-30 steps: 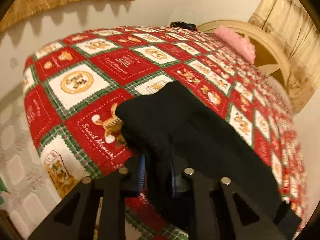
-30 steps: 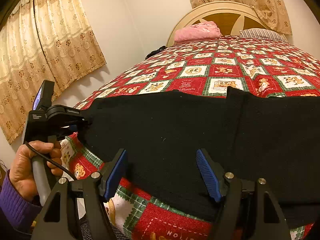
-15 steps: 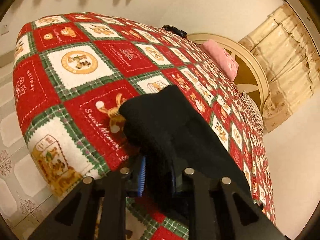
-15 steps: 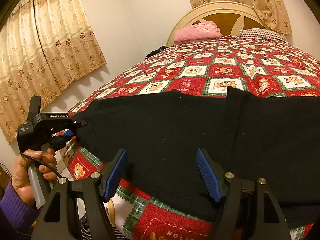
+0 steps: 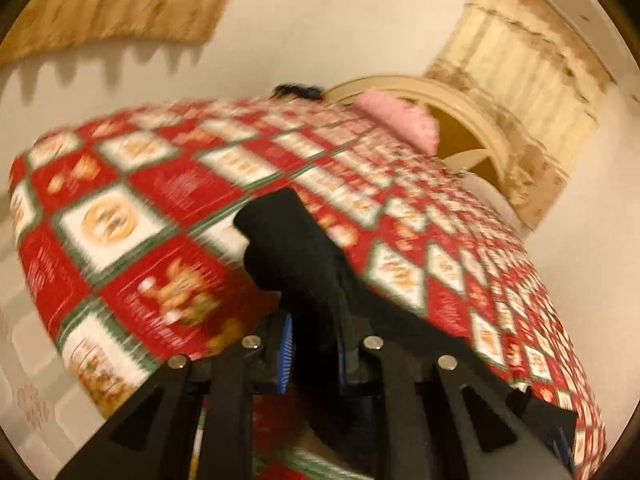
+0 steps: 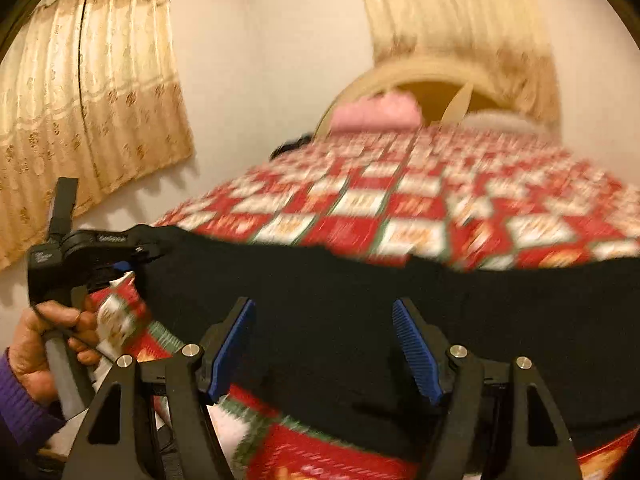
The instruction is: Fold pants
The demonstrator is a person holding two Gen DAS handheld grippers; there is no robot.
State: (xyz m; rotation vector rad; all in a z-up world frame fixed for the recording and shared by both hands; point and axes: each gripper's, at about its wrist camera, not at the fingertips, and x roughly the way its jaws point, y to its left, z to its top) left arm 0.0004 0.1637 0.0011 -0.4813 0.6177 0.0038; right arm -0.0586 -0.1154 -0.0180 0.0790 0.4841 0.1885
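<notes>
On quilt point(image 5: 172, 184) | left tool point(image 5: 312, 344) pinching black knit pants point(image 6: 360, 300) | right tool point(image 6: 324, 344) apart

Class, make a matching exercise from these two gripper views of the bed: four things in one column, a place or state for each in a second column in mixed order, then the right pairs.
Things:
1. left gripper
2. right gripper
3. pink pillow
4. black pants

Places or states:
A. spread across the near end of the quilt
B. jaws wide apart, nothing pinched
C. by the headboard
D. clamped on a bunch of black cloth

Pairs: 1-D, 2-B, 3-C, 4-A
</notes>
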